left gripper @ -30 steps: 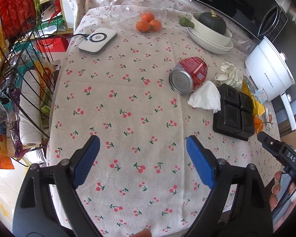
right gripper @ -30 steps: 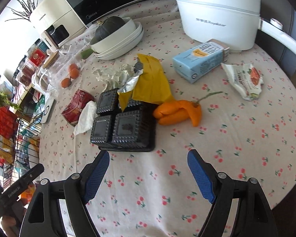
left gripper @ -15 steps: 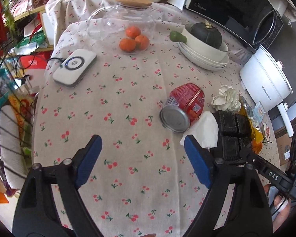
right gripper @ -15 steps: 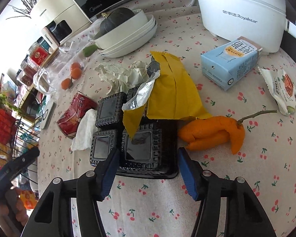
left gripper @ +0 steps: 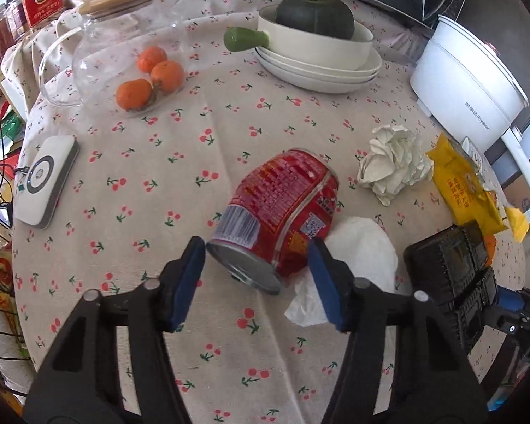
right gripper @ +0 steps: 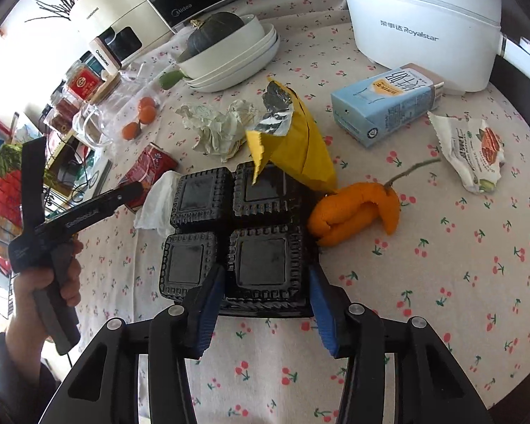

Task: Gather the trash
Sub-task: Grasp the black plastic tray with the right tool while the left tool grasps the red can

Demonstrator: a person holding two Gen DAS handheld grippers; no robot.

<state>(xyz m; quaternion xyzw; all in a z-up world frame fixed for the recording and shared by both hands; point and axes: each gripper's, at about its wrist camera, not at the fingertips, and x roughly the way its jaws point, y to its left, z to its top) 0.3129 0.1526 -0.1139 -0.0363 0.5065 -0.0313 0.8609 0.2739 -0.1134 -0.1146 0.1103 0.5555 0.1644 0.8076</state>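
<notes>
A red can (left gripper: 279,208) lies on its side on the cherry-print cloth, its metal end toward me. My left gripper (left gripper: 258,282) is open with its jaws on either side of the can's near end, not closed on it. A white tissue (left gripper: 353,254) lies against the can. A black four-cell plastic tray (right gripper: 236,233) lies upside down. My right gripper (right gripper: 265,300) is open with its jaws straddling the tray's near right cell. A yellow wrapper (right gripper: 296,141) rests on the tray's far edge. Orange peel (right gripper: 357,212) lies to the tray's right.
Crumpled paper (left gripper: 392,162), a blue milk carton (right gripper: 385,102) and a snack wrapper (right gripper: 473,148) lie on the table. A white cooker (right gripper: 420,21), stacked bowls with a squash (left gripper: 318,42), a glass jar with oranges (left gripper: 123,60) and a white charger (left gripper: 46,180) stand around.
Both grippers moved forward. The left one closed in around the red can's end. The right one closed in around the near part of the black tray, its jaws narrower than before.
</notes>
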